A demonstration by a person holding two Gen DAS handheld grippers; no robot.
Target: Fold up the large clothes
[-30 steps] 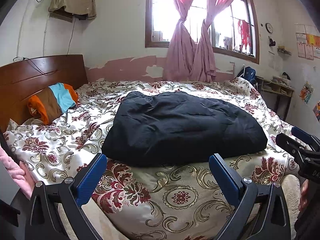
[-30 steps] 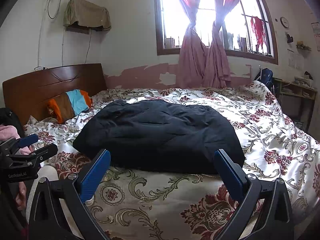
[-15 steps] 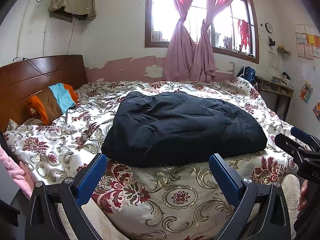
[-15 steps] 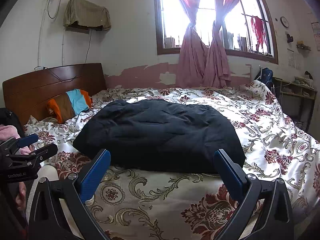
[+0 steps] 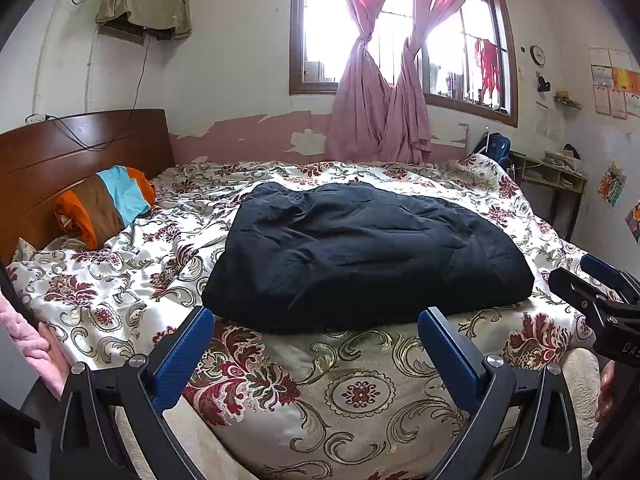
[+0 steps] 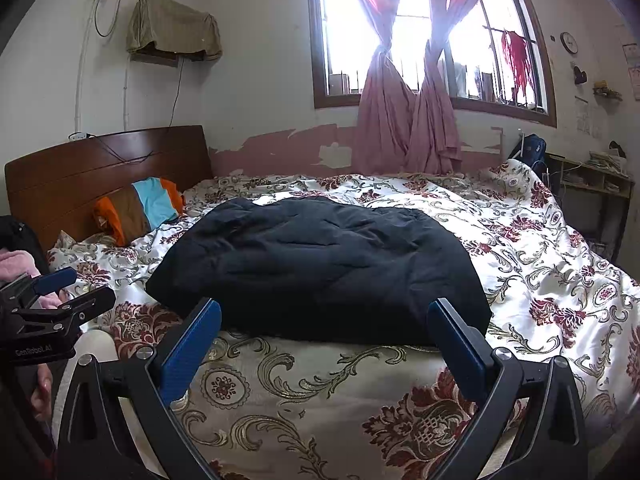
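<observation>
Daylight through blown-out window (image 5: 400, 40); room evenly lit, sharp; fisheye bending, dark corners.

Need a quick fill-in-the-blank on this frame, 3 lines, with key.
1. The dark garment lies on the ___.
2. Both the left gripper and the right gripper are ___.
3. The striped pillow leans on the ___ headboard.

Missing: bed; open; wooden

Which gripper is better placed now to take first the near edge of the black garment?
Neither clearly. The left gripper and the right gripper are both open, just short of the black garment near edge on the bed.
</observation>
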